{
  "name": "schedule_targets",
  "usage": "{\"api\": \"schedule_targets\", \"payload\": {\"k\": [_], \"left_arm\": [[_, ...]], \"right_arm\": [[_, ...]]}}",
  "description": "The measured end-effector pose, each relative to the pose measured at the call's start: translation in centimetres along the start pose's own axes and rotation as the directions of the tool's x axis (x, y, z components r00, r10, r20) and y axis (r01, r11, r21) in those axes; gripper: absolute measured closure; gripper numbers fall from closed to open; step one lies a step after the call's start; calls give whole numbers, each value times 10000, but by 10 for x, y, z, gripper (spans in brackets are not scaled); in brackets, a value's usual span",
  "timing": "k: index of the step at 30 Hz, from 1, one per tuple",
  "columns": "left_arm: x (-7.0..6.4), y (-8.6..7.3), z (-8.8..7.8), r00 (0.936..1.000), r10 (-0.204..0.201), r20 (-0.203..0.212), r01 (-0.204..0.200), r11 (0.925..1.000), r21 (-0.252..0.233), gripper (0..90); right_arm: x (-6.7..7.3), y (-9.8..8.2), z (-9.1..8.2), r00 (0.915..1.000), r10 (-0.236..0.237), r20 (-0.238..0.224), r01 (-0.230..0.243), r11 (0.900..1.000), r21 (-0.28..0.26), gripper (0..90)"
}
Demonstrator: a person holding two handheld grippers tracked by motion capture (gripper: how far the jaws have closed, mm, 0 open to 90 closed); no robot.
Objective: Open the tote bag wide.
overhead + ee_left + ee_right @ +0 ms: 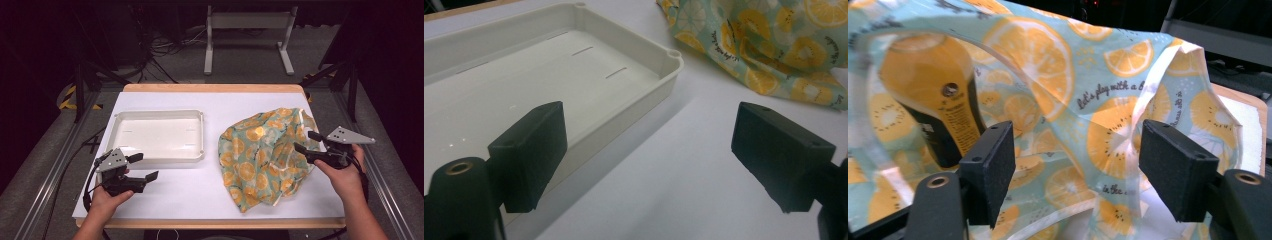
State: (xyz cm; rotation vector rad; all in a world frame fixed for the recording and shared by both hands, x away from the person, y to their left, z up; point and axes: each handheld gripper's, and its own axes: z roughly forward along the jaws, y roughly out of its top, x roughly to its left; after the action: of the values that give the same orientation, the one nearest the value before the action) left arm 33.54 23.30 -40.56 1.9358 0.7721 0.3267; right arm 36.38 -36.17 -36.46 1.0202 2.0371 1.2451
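My right claw (306, 141) at the crumpled green cloth with orange-slice print (260, 155)

Its jaws stand wide, cloth between them, not pressed; my left claw (142, 166) is wide too, near the shallow white plastic tray (160, 157).

Left hand (107, 200) low at near left, holding left gripper (142, 167) level, jaws wide apart, nothing between. Right hand (345, 175) at right, raised a little, right gripper (307, 142) pointing left, jaws spread wide, pressing on nothing.
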Motion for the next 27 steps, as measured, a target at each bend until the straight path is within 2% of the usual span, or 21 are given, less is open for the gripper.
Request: {"api": "schedule_targets", "payload": {"k": [9, 19, 23, 26, 27], "left_arm": [[-1, 0, 2, 10000, 28, 6, -28, 10000, 25, 151], [0, 0, 2, 10000, 73, 14, -73, 10000, 59, 151], [0, -1, 2, 9999, 103, 14, -104, 9999, 93, 150], [-1, -1, 3, 10000, 89, 26, -89, 9999, 97, 150], [0, -1, 3, 9999, 94, 50, -95, 9999, 114, 150]], "right_arm": [[-10, -4, 16, 9992, 45, 387, -59, 9993, 363, 275], [-14, -11, 31, 9984, 50, 561, -89, 9976, 685, 278], [-15, -14, 33, 9974, -252, 677, 210, 9978, 630, 361], [-14, -16, 31, 9958, -307, 858, 286, 9992, 265, 468], [-14, -16, 31, 9958, -307, 858, 286, 9992, 265, 468]]}}
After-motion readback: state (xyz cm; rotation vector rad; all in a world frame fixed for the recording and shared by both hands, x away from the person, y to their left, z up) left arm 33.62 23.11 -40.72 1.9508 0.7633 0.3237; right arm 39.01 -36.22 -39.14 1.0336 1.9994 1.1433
